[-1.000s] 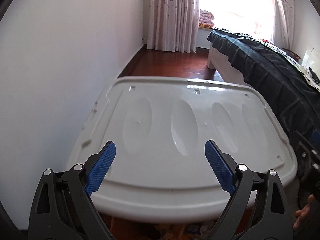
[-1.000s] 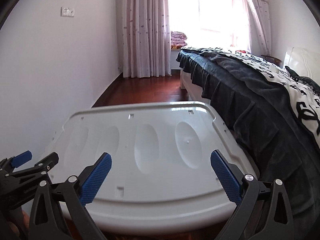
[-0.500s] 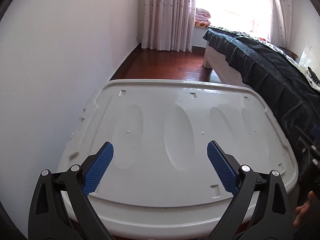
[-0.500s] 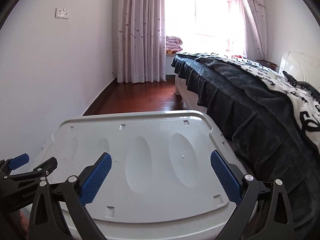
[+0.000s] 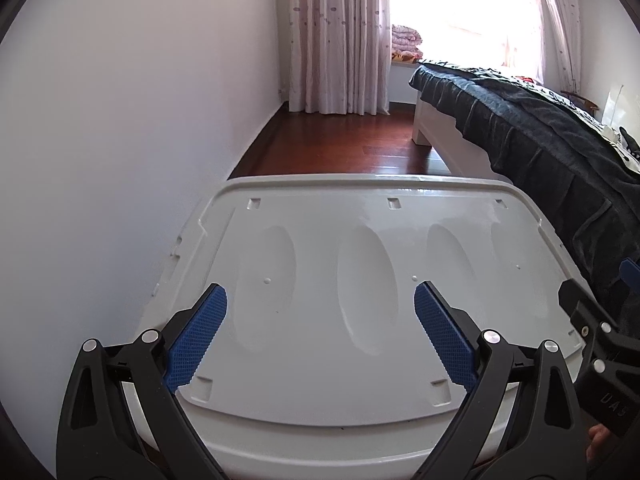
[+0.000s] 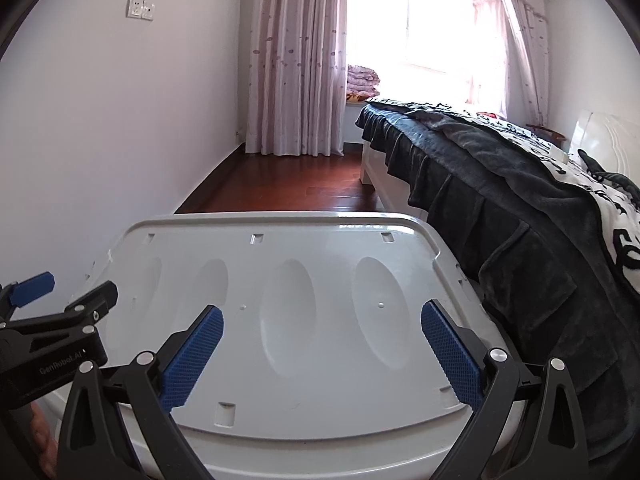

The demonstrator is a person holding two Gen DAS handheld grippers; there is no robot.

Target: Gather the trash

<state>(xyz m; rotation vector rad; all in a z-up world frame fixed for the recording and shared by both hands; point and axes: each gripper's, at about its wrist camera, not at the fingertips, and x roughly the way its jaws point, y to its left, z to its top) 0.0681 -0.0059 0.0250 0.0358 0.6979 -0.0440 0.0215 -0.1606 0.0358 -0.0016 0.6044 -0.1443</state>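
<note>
Nearest, the left gripper (image 5: pixel 320 338) hangs over the near half of a white plastic lid (image 5: pixel 360 280), jaws spread wide with nothing between the blue pads (image 5: pixel 198 336). The right gripper (image 6: pixel 322 354) is likewise spread wide and empty, above the same lid (image 6: pixel 280 320), a little to the right of the left one. Each shows at the edge of the other's view, so the two sit side by side, apart.

The lid lies flat, top face up. Its long axis runs left to right across both views. Four oval hollows are pressed into it in a row, each oval pointing near to far. Small square notches line the near and far edges. The near edge bows toward the cameras; what lies under the lid cannot be seen.

Left edge: close beside a white wall (image 5: pixel 120 140), narrow gap. Right edge: close beside a bed draped in a dark blanket (image 6: pixel 520 220), which overhangs next to the lid's right rim.

Beyond the far edge, open red-brown wood floor (image 5: pixel 352 148) runs between wall and bed to pink curtains (image 6: pixel 296 60) and a bright window (image 6: pixel 420 32). Folded bedding (image 6: pixel 362 80) sits on the sill.
</note>
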